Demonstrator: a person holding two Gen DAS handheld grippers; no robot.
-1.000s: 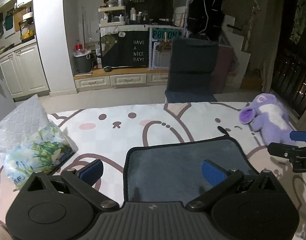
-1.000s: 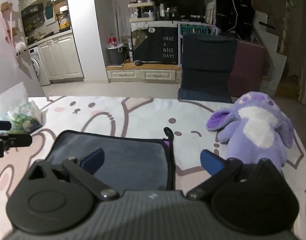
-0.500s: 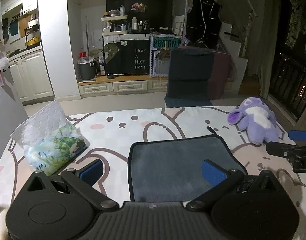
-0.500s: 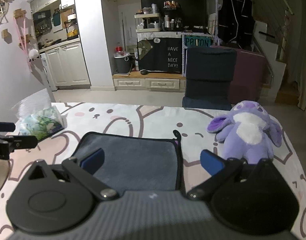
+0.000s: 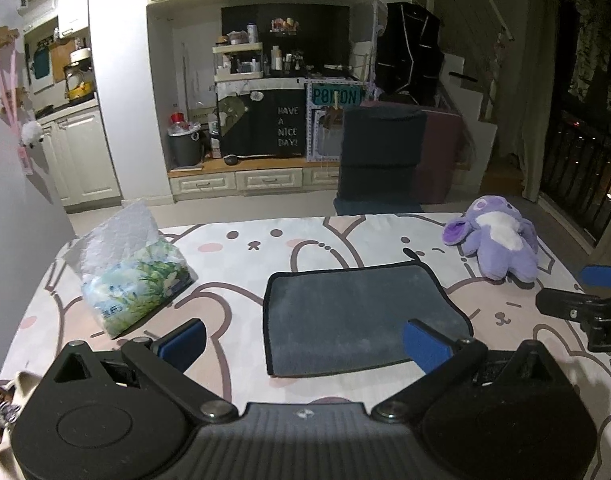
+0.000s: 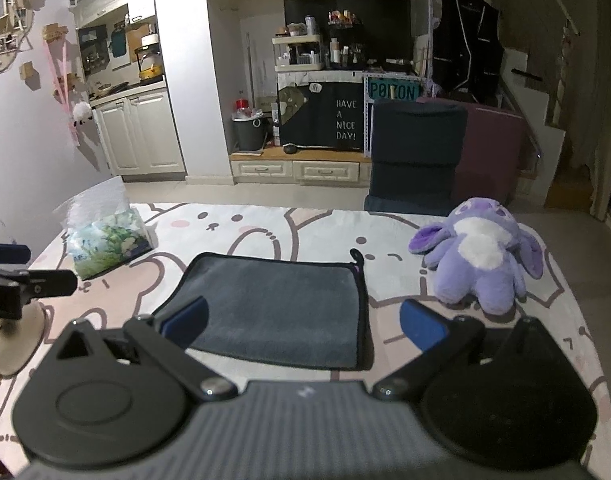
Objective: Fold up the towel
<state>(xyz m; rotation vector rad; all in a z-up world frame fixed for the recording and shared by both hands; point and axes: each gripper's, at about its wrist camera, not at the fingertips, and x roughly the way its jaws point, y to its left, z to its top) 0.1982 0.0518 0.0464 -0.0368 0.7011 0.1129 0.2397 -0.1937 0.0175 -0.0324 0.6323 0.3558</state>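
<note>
— Dim kitchen behind, and up front I've got the cartoon-print tablecloth (image 5: 289, 248) filling my view. What's on it?

— Grey towel (image 5: 357, 312) lying flat in the middle, black edging, its hanging loop (image 6: 356, 255) at the far right corner. Tissue pack (image 5: 129, 280) off to the left, purple plush (image 6: 481, 256) to the right, both apart from it.

— And my grippers?

— Left gripper (image 5: 305, 340) spread wide above the towel's near edge, holding nothing. Right gripper (image 6: 303, 320) likewise gaping, empty, over the near right corner.

Grey towel (image 5: 357, 312) flat on table (image 5: 265, 256), left gripper (image 5: 305, 344) spread wide above
</note>
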